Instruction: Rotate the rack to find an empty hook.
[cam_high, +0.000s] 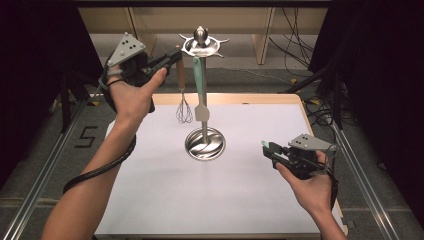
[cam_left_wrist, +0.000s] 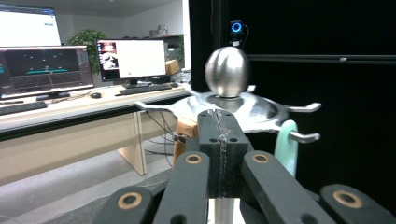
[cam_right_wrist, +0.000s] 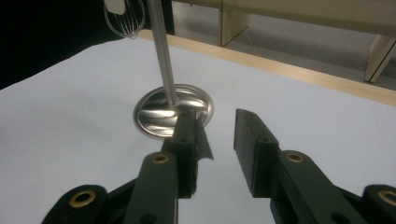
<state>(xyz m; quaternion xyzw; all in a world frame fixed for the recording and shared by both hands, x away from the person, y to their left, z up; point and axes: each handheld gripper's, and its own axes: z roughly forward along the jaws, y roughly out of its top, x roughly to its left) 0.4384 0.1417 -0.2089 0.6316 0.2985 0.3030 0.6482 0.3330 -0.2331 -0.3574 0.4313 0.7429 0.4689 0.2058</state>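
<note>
A steel utensil stand rises from the middle of the white table, with a ball top over a ring of hooks. From the hooks hang a wooden-handled whisk and a mint spatula. My left gripper is held high, its tips right beside the top of the whisk handle. Its jaws are shut, pad against pad, with nothing seen between them; the wooden handle shows just behind them. Low at the right, my right gripper stands open and empty, pointing at the stand's base.
A white sheet covers the table, which has a wooden far edge. Metal rails run along both sides, and cables lie on the floor at the right. Desks with monitors stand beyond.
</note>
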